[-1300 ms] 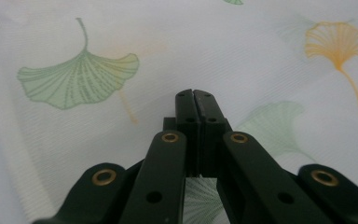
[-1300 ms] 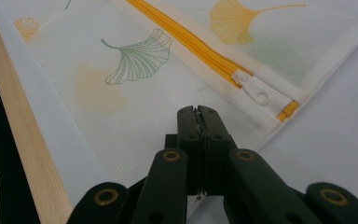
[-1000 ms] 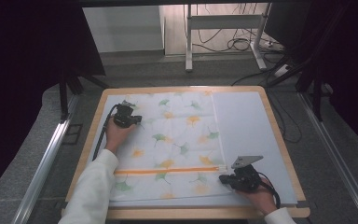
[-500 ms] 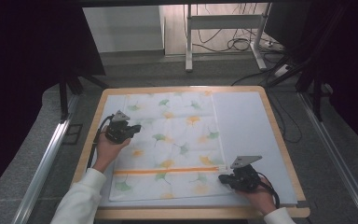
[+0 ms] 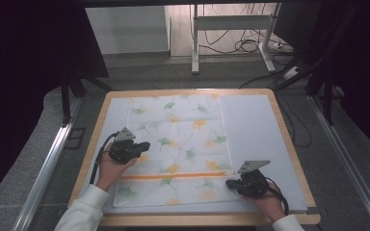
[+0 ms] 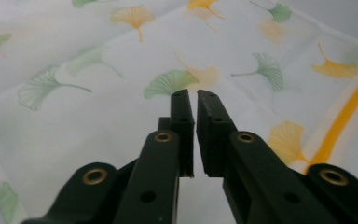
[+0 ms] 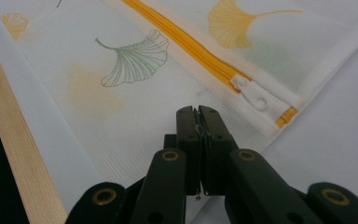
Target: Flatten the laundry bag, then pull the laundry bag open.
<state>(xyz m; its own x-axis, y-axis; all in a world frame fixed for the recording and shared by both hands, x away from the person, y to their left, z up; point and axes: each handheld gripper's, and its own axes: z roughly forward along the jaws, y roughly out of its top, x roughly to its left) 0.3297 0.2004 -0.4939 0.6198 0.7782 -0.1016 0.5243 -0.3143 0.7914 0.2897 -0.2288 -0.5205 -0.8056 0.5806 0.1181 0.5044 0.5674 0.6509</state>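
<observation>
From above, your left gripper [image 5: 143, 146] hangs over the left part of the mesh bag [image 5: 183, 144], which lies flat on the white mat [image 5: 255, 130] of the wooden table [image 5: 289, 144]. The bag's long axis runs away from you, and its orange zipper [image 5: 173, 176] crosses it near your end, from just below your left gripper to just beside your right gripper [image 5: 231, 184]. That gripper sits at the bag's near right corner.

In the left gripper view, your left gripper [image 6: 195, 95] shows a narrow slit between its jaws; they have just been opening, and nothing lies between them. The bag [image 6: 98, 107] spreads out beneath and ahead of the tips, with the zipper [image 6: 342, 121] slanting off to the right.

In the right gripper view, your right gripper [image 7: 196, 111] is pressed together; whether it pinches the cloth I cannot tell. The bag [image 7: 135, 84] lies under the tips, and the zipper [image 7: 191, 46] ends at a white tab [image 7: 254, 95] just ahead and right of them.
</observation>
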